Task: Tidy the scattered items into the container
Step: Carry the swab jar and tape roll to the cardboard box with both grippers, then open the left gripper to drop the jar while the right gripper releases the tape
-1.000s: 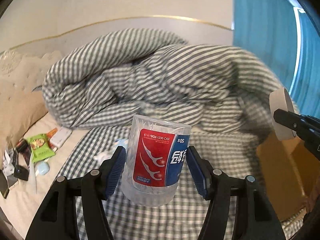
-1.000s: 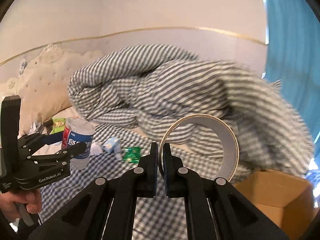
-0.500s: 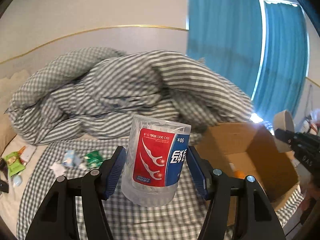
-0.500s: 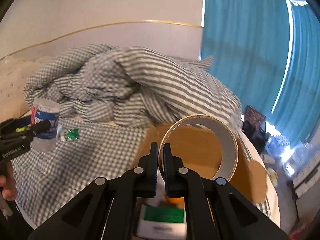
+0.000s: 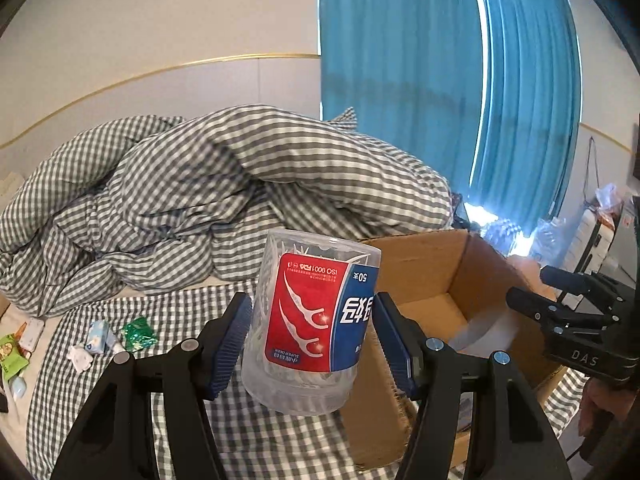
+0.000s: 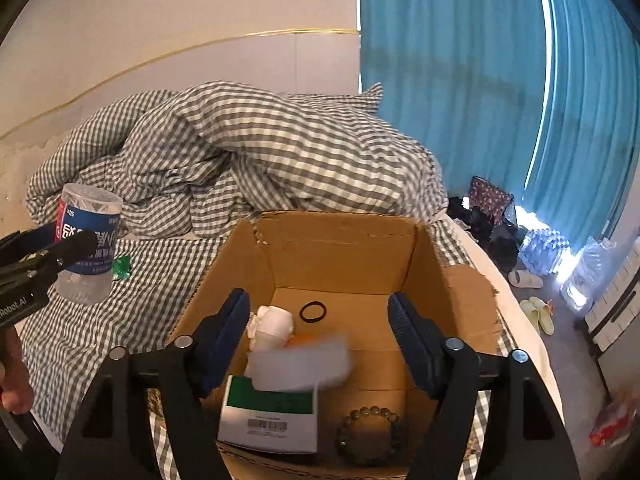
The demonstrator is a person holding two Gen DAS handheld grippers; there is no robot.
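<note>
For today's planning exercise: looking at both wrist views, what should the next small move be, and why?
Probably carry the left gripper rightward over the cardboard box and release there. Its jaws clamp the floss-pick jar above the checked bedsheet, beside the box, while the right gripper is open above the box, with a blurred tape roll dropping in.

Gingham duvet (image 5: pixel 224 184) lies bunched at the head of the bed, on a checked sheet (image 5: pixel 248 436) of the same grey-white pattern. Wall (image 6: pixel 180 12) behind carries a curved gold trim line (image 5: pixel 160 72). Blue curtains (image 6: pixel 460 80) hang closed at the window. On the floor (image 6: pixel 568 364): pale slippers (image 6: pixel 540 312), bottled water pack (image 6: pixel 544 248), dark patterned bag (image 6: pixel 490 200).
</note>
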